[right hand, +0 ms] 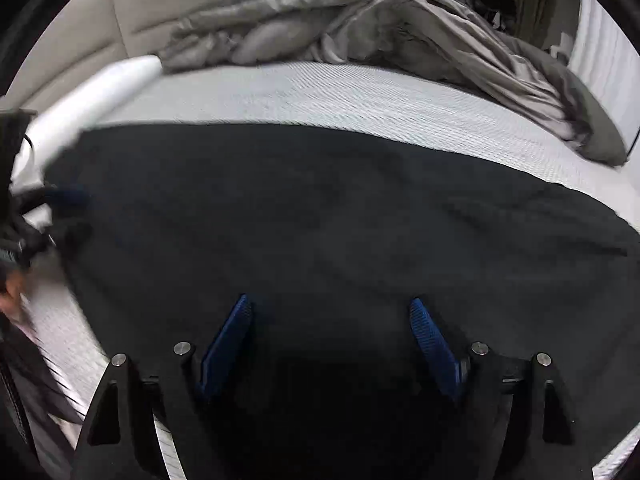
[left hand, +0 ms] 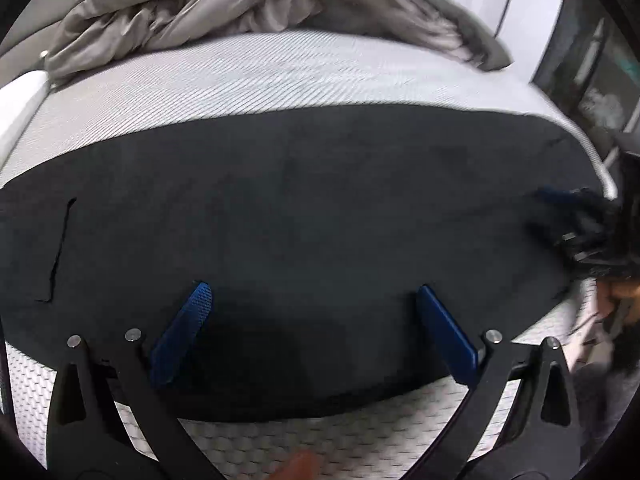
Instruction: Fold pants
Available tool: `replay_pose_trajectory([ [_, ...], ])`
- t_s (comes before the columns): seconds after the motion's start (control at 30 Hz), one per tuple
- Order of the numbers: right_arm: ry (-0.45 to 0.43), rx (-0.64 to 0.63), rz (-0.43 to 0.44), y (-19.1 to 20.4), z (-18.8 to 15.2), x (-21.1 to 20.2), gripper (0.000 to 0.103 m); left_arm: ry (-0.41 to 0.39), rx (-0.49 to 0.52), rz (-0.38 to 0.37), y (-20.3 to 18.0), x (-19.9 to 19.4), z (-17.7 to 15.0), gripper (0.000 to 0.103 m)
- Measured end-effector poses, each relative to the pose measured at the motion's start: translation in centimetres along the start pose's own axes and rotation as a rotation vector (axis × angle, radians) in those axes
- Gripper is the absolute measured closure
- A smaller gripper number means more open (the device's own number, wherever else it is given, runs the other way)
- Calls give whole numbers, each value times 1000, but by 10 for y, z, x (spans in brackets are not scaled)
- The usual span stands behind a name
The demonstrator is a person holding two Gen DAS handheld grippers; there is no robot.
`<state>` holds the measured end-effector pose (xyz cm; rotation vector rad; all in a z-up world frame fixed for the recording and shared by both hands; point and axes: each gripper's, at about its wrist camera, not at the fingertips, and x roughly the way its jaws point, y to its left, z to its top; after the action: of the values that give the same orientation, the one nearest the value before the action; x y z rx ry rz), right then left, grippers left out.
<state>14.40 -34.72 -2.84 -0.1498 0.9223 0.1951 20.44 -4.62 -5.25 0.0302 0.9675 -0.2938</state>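
Note:
Dark navy pants lie flat across the near part of a light grey mattress; a pocket slit shows at their left end. My left gripper hovers over their near edge, jaws wide apart with nothing between the blue pads. In the right wrist view the same pants fill the middle, and my right gripper is open just above them, empty. The right gripper also appears, blurred, at the right edge of the left wrist view, and the left gripper at the left edge of the right wrist view.
A crumpled grey duvet is heaped along the far side of the mattress. A white pillow lies at far left before a beige headboard. A hand shows at the right; dark shelving stands beyond the bed.

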Motion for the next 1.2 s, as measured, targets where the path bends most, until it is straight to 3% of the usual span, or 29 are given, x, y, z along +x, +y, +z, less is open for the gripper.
replay_pose_trajectory([
  [0.07, -1, 35, -49, -30, -10, -8, 20, 15, -12, 41, 12, 4, -4, 1],
  [0.2, 17, 159, -366, -112, -40, -26, 19, 5, -41, 78, 38, -5, -19, 1],
  [0.27, 24, 230, -442, -141, -50, -32, 19, 2, -51, 88, 44, -8, -18, 1],
  [0.37, -24, 298, -376, -149, -49, -47, 19, -34, -72, 82, 41, -15, -11, 1],
  [0.53, -113, 241, -105, -90, -18, -49, 19, -53, -10, -61, -12, -10, 7, 1],
  [0.6, -98, 202, 8, -56, -6, -33, 19, -31, 54, -64, -44, 1, 10, 1],
  [0.7, -43, 118, 68, -16, 2, -7, 19, 24, 109, -11, -69, 22, 15, 1],
  [0.83, 4, -5, -19, -4, -3, 13, 19, 53, 78, -2, -60, 32, 18, 1],
  [0.97, 10, 16, -278, -48, -7, 12, 17, 36, 12, 95, -26, 22, 19, 1],
  [1.03, 20, 91, -384, -80, -20, -1, 15, 33, -55, 120, -2, 15, 13, 1],
  [1.13, 7, 227, -331, -113, -25, -14, 14, 0, -96, 143, 14, 2, 7, 1],
  [1.2, -13, 220, -280, -107, -25, -23, 14, -11, -96, 129, 11, -6, 4, 1],
])
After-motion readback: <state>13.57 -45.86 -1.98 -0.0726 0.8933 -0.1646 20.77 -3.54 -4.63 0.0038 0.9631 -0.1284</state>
